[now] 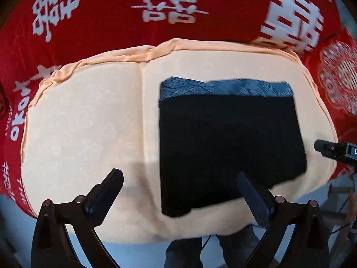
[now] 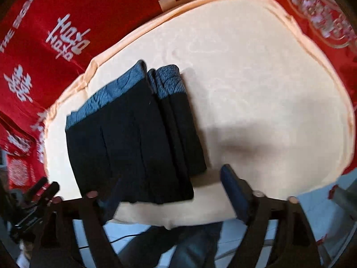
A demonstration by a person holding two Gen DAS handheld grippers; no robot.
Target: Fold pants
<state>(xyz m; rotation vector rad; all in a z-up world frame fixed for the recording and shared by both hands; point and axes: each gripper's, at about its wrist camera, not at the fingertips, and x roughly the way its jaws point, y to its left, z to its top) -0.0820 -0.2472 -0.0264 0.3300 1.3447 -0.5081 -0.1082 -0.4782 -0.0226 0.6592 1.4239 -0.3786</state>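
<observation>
The black pants [image 1: 227, 143] lie folded into a thick rectangle on the peach cloth [image 1: 89, 122], with the grey-blue ribbed waistband [image 1: 225, 88] at the far edge. In the right wrist view the pants [image 2: 133, 138] show several stacked layers. My left gripper [image 1: 178, 187] is open and empty, above the near edge of the pants. My right gripper [image 2: 171, 189] is open and empty, over the near end of the stack. Its tip shows in the left wrist view [image 1: 321, 147], to the right of the pants.
A red cover with white characters [image 1: 107, 11] surrounds the peach cloth on the far side and both ends. The near edge of the surface [image 1: 178, 234] drops to a pale floor, where the person's legs [image 2: 191, 245] stand. A cable runs there.
</observation>
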